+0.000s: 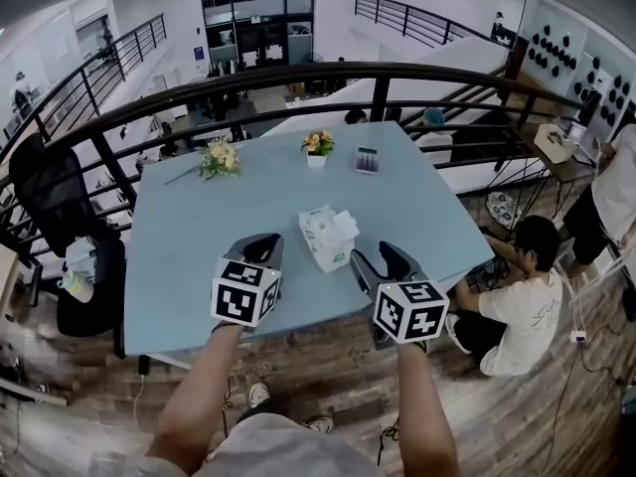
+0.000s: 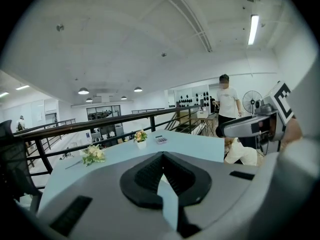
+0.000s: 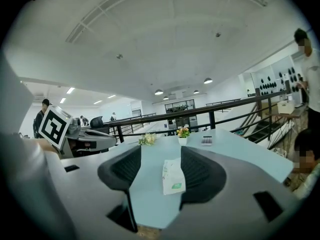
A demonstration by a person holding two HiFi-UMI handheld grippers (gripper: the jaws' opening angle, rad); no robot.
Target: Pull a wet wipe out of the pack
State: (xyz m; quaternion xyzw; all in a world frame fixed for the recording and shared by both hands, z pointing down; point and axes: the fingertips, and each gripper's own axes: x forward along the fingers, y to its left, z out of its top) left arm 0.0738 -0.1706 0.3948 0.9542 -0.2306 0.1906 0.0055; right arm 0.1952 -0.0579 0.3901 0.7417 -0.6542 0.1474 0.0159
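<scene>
Left gripper (image 1: 261, 251): jaws closed, empty, over near tabletop (image 1: 189, 237); its view omits the pack. Wet wipe pack (image 1: 325, 238): mid-tabletop, between both grippers, untouched; raised wipe tuft clearest in head view. Right gripper (image 1: 383, 262): jaws open, empty; its view frames the pack. Pull not yet begun.

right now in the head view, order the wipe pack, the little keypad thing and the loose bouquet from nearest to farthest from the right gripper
From the right gripper:
1. wet wipe pack, just ahead and to its left, mid-table.
2. small keypad device, straight ahead near the table's far edge.
3. bouquet, far across to the left, near the far edge.
</scene>
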